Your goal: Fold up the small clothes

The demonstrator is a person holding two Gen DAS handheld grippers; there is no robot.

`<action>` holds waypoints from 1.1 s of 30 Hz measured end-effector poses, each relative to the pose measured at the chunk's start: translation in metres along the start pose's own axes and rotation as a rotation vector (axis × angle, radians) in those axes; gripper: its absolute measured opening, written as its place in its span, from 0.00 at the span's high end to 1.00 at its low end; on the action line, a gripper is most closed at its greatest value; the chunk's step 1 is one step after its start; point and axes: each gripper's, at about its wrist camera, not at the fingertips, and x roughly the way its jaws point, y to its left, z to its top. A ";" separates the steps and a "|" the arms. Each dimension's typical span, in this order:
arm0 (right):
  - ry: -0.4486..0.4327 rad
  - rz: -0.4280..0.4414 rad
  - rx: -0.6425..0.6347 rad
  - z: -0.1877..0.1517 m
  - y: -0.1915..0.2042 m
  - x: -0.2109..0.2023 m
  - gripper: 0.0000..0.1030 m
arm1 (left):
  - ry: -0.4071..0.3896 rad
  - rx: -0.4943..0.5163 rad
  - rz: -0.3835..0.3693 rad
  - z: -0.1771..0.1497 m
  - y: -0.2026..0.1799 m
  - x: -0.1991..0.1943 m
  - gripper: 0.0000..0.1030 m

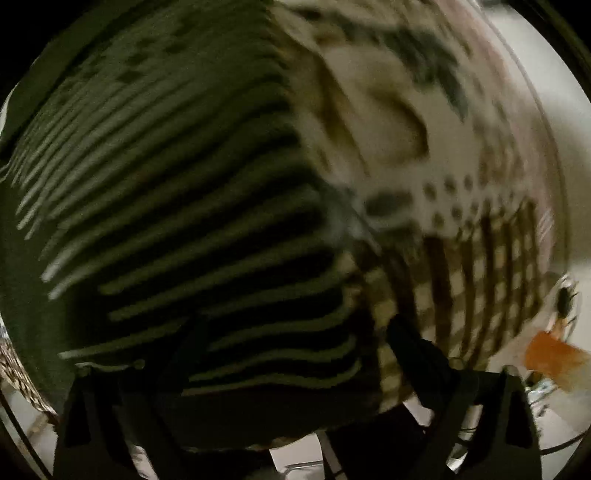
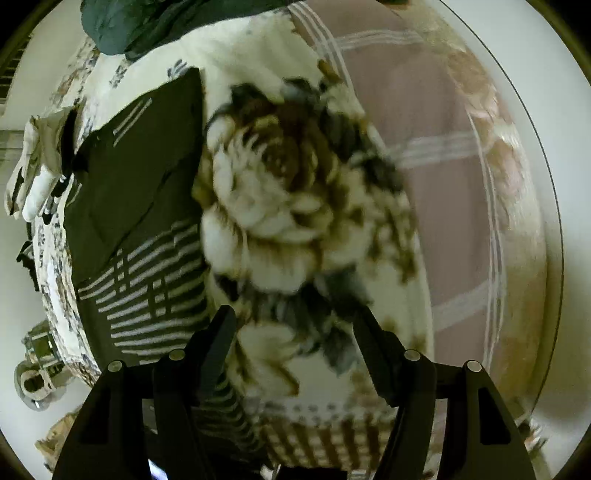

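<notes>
Both grippers, left (image 1: pixel 291 354) and right (image 2: pixel 295 350), hover with fingers spread and empty over the dark green white-striped garment (image 2: pixel 147 236) on a cream floral blanket (image 2: pixel 280 206).

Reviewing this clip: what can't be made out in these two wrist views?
- Left wrist view: motion blur smears the dark striped garment and the floral cover; its folds and edges are unreadable.
- Left wrist view: an orange object at the right edge is cut off and blurred, so its identity is unclear.
- Right wrist view: the teal cloth is cropped by the top edge.
</notes>
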 end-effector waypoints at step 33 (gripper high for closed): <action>-0.141 0.008 -0.168 0.193 0.254 -0.004 0.95 | -0.392 -0.468 -0.151 -0.064 0.200 -0.129 0.93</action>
